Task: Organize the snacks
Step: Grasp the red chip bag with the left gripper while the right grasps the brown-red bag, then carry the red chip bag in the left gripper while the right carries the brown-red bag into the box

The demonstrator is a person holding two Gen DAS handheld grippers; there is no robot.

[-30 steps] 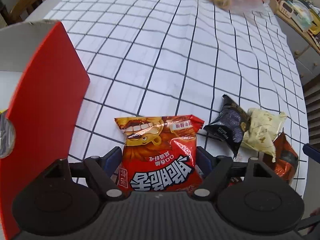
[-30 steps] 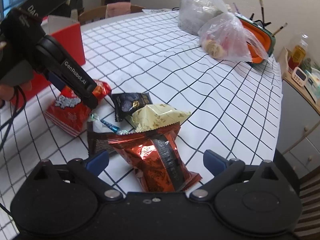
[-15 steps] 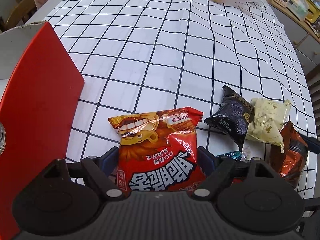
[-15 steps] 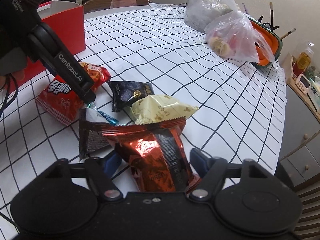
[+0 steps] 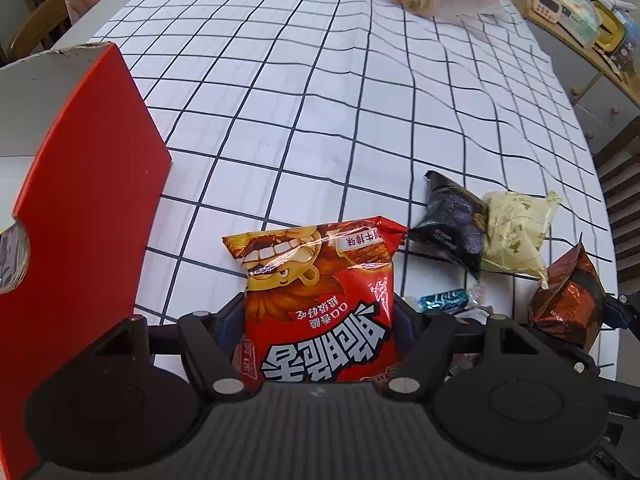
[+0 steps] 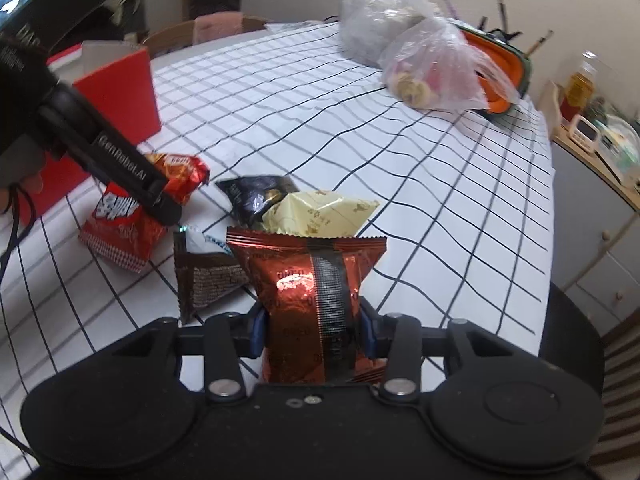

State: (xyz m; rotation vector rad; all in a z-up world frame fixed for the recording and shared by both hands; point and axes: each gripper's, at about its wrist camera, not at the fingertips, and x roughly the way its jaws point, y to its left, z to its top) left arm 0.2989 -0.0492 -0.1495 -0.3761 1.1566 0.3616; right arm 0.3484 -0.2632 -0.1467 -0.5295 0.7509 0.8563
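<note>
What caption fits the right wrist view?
Right gripper, jaws just closing, grips a copper-red snack packet on the checked tablecloth.

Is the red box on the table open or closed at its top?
Open. The red box shows a raised flap and its pale inner wall above the red side in the right wrist view. What it holds cannot be told.

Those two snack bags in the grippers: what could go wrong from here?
The jaws have just been closing on both.
1. The right gripper pinches the puffy copper bag; it could burst or slip.
2. That bag touches the cream packet and brown packet; lifting may drag them.
3. The left gripper could crush the red bag.
</note>
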